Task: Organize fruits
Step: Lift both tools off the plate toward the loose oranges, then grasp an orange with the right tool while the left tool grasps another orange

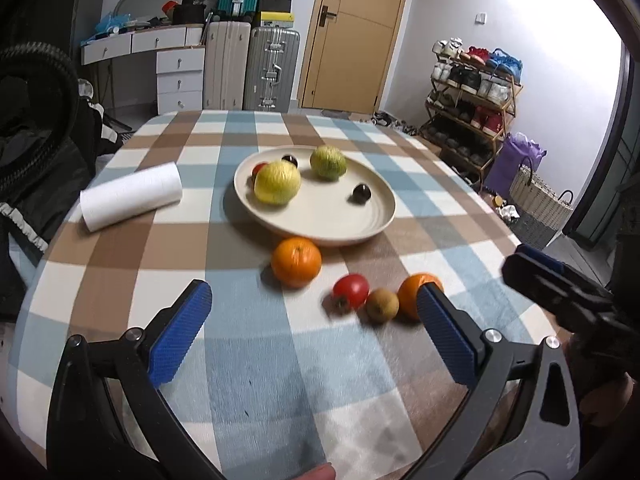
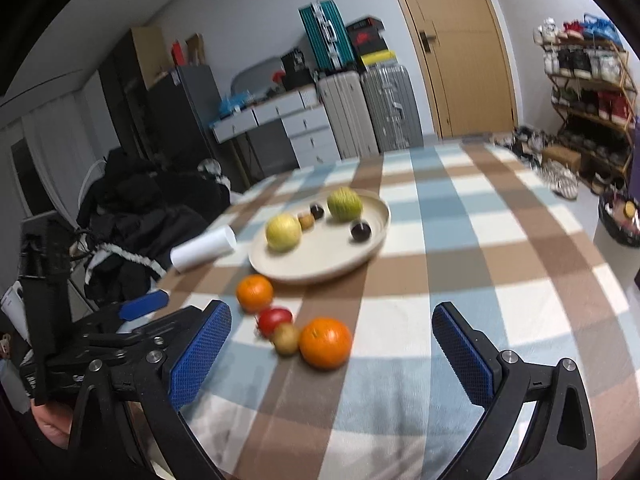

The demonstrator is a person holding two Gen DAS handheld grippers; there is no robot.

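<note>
Left gripper and right gripper both hovering over checked tablecloth, jaws spread wide, gripping nothing. Beyond: two oranges, tomato, small brown fruit lying loose near plate. Plate carrying yellow fruit, green fruit, dark plums. Paper roll lying left of plate.

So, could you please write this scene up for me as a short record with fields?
surface: checked tablecloth
plate: yellow fruit, green fruit, two dark fruits, a small red fruit partly hidden
off plate: two oranges, tomato, small brown fruit
other: paper roll lying left of plate
left gripper: open, empty
right gripper: open, empty
</note>
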